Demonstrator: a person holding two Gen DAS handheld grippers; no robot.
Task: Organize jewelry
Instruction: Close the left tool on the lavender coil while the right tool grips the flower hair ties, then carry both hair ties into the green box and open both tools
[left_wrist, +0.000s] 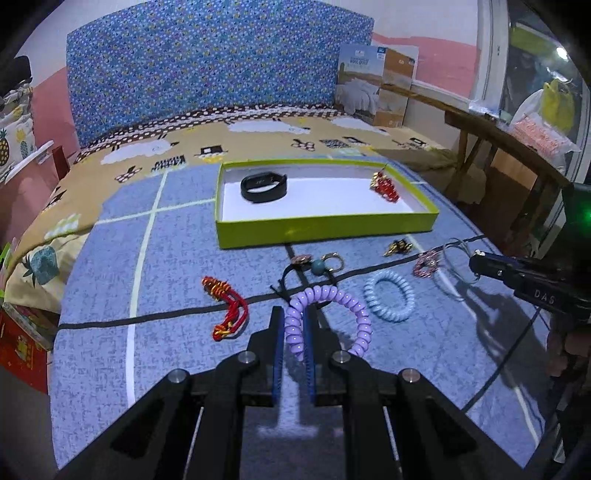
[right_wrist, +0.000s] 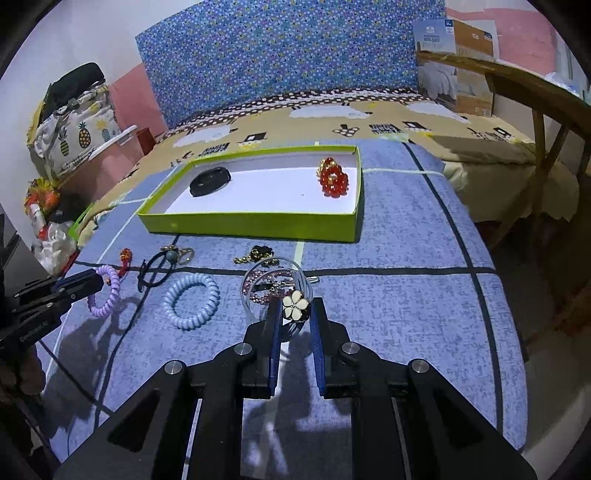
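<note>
White letters "DAS" stand on the black right gripper (left_wrist: 476, 264); the cardboard bedding box's (left_wrist: 373, 86) print is unreadable.

Pink wall (left_wrist: 44, 107), blue floral headboard (left_wrist: 218, 74), wood bench (left_wrist: 491, 129) by window (left_wrist: 535, 55).

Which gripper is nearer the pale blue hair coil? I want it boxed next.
Roughly even, cannot tell. The left gripper, holding the purple coil, and the right gripper, holding a flower bangle, flank the pale blue coil.
</note>
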